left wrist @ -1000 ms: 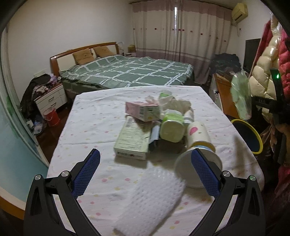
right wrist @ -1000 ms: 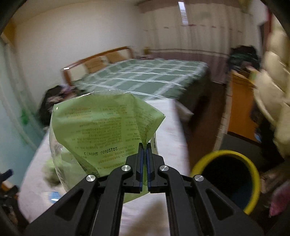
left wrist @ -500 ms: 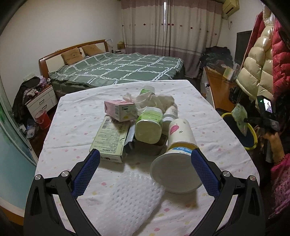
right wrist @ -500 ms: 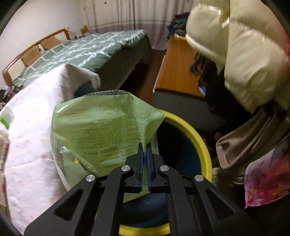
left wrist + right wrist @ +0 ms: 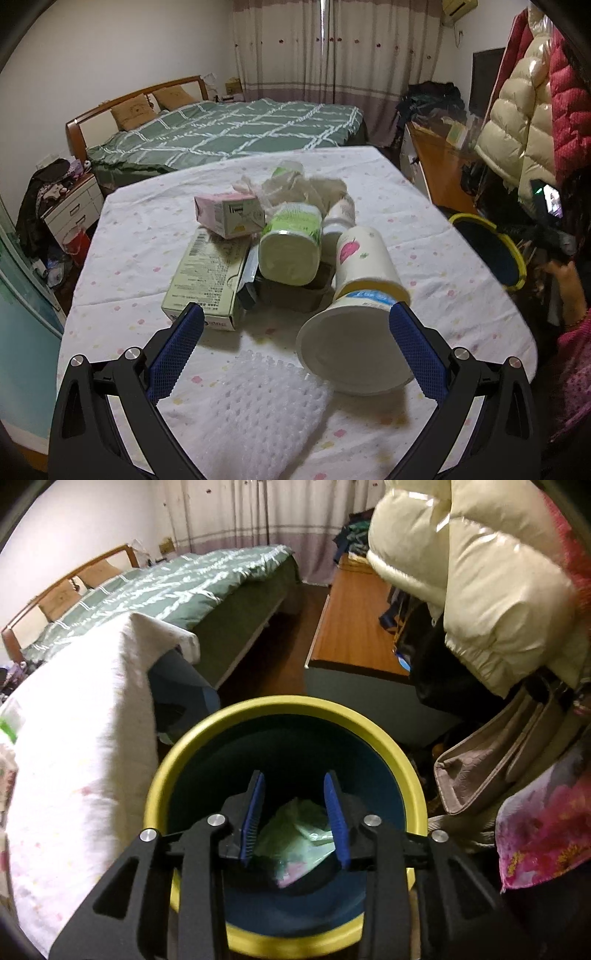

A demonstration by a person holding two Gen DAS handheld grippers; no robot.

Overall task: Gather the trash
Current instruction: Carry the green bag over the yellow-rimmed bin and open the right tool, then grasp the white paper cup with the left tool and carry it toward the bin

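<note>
One bin [image 5: 284, 709], one green wrapper [image 5: 299, 834] inside

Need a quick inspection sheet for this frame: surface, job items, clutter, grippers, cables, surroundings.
Surface: table under a white dotted cloth.
Job's things: tipped paper cup, green-labelled tub, pink carton, flat green box, white foam mesh, crumpled bags, all heaped mid-table; green wrapper lies inside the yellow-rimmed bin.
Clutter: dark tray under the tub.
Grippers: left hand-held gripper open, nothing held, cup and mesh just ahead; right hand-held gripper over the bin, jaws opening, pads clear of the wrapper.
Cables: nothing seen.
Surroundings: bed, curtains, hanging puffer jackets, wooden desk, a person's hand.
</note>
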